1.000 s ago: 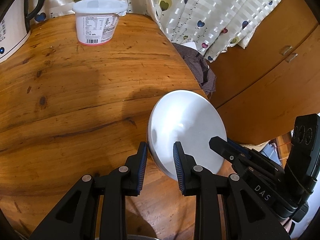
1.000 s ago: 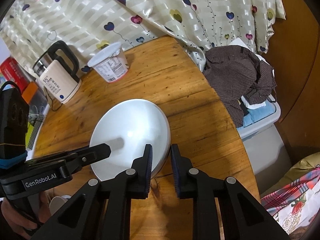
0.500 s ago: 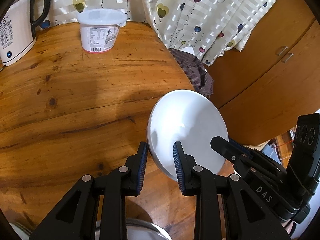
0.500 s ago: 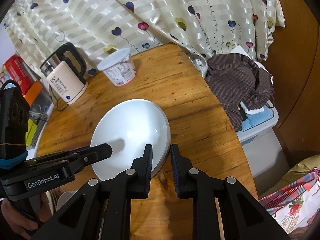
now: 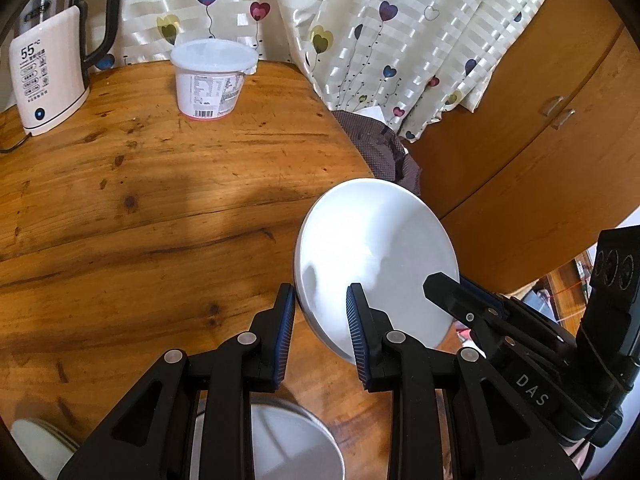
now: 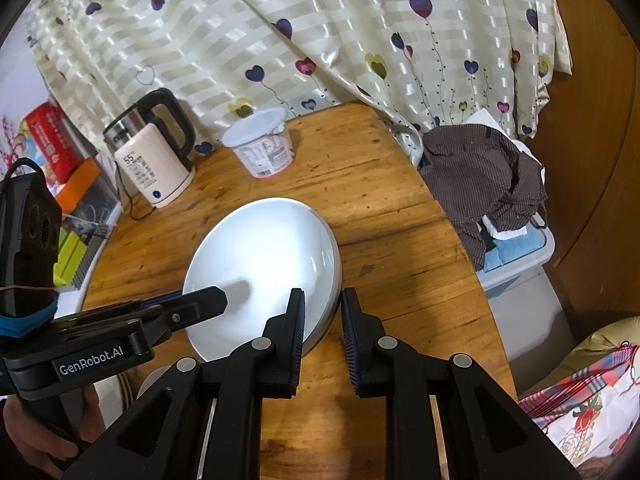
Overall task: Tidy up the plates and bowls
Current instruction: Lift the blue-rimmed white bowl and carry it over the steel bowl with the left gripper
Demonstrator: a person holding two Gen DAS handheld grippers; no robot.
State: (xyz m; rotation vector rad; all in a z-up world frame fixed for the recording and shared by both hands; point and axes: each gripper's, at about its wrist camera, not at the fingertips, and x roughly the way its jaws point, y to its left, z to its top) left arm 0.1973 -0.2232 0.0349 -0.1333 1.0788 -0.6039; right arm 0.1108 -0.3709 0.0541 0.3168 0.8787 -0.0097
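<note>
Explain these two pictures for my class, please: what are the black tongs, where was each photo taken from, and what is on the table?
A person holds a pair of hand tongs in each hand; a camera on each looks along its fingers. Both the left tongs and the right tongs pinch opposite rims of one white plate, held tilted above the wooden table. On the table stand an electric kettle and a lidded plastic tub. More white dishes sit below the left tongs.
</note>
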